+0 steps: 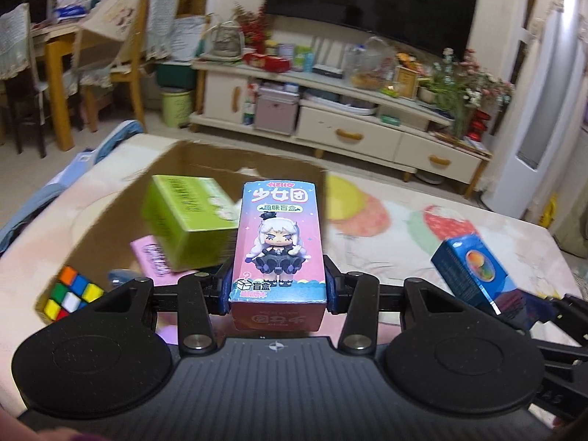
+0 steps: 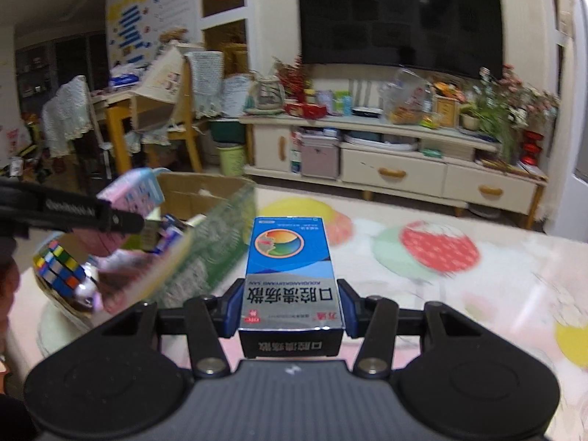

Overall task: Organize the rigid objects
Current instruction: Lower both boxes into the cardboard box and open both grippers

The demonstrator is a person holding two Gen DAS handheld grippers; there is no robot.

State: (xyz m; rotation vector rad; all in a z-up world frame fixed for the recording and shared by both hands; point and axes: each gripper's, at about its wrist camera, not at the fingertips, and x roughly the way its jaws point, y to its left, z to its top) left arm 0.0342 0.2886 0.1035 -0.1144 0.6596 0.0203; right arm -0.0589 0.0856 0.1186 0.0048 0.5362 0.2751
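Left wrist view: the left gripper [image 1: 279, 286] clamps a tall pink and blue blind box [image 1: 279, 242], its blue pads pressed against both long sides. The box stands at the centre of the frame, at 12 o'clock from the gripper body. Its front shows a white-haired cartoon girl in a dark dress, the word "HELLO" at the top, large Chinese characters 少女团 beneath it, and 盲盒 beside a small box icon near the bottom.

At 10 o'clock from the blind box, an open cardboard carton [image 1: 176, 169] sits on a table covered with a fruit-print cloth [image 1: 422, 228]. Inside the carton lie a green box [image 1: 187, 220] with a barcode on its side, a pink box [image 1: 154, 257] partly under it, and a Rubik's cube [image 1: 70, 294] at 8 o'clock.

At 3 o'clock, the right gripper holds a blue medicine box [image 1: 474, 272].

Right wrist view: the right gripper [image 2: 292, 305] has its jaws closed on that box, held at centre. Its label reads 口腔溃疡散 upside down, with a multicoloured round emblem above. The carton appears at 10 o'clock, blurred. A dark television [image 2: 400, 18] hangs at 12 o'clock.
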